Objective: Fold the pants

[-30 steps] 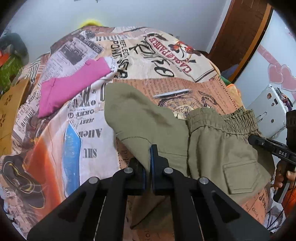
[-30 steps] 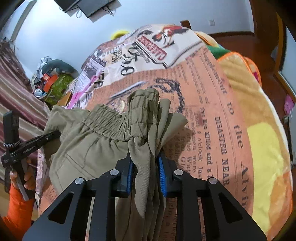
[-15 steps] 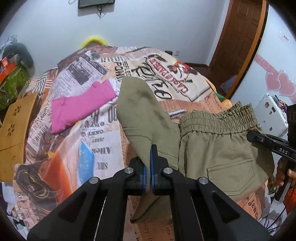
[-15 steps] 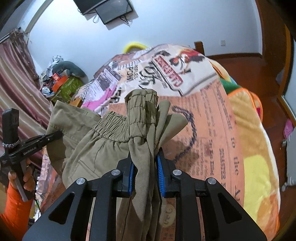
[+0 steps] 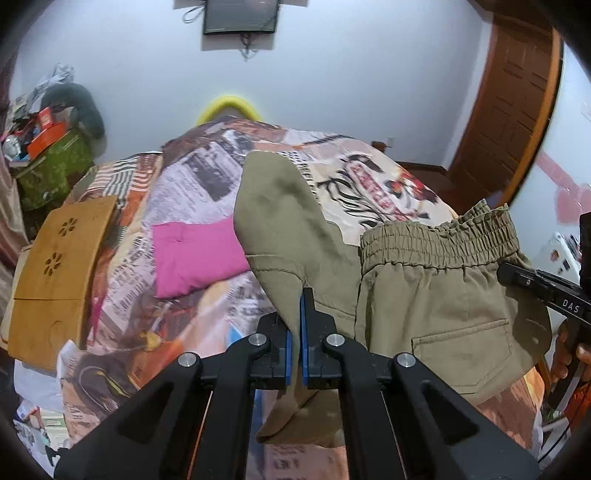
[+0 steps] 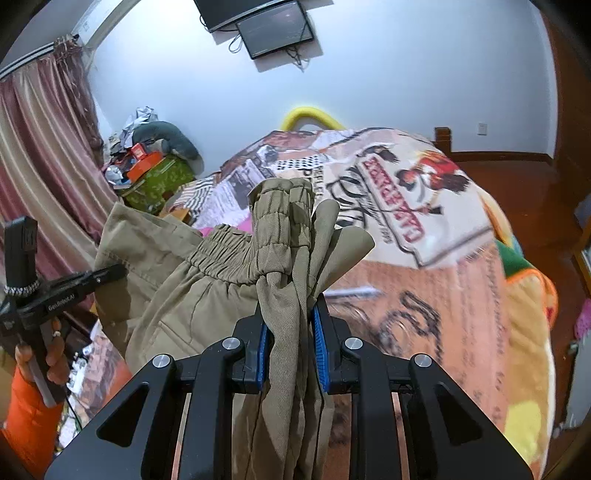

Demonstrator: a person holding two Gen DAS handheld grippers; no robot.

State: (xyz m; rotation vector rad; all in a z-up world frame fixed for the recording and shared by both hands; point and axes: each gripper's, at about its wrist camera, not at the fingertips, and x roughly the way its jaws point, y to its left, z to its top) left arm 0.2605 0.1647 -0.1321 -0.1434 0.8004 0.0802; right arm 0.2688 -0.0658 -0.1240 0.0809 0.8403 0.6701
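Soft, even indoor light fills both views, with faint shadows. Fisheye bending curves the edges into dark corners. The newspaper-print bedspread (image 6: 424, 229) smears with motion blur in the right view.

Left wrist view: set close behind the left gripper (image 5: 295, 321), looking forward and slightly down over the bed (image 5: 192, 295) toward the wall-mounted screen (image 5: 240, 16), wooden door (image 5: 513, 110) to the right of that screen. Right wrist view: set close behind the right gripper (image 6: 290, 332), facing the same screen (image 6: 273, 31), curtain (image 6: 48, 155) to its left. Shared by both: the screen, the bed below it, the olive pants (image 5: 436, 295) held near each lens, and the opposite gripper at the frame edge.
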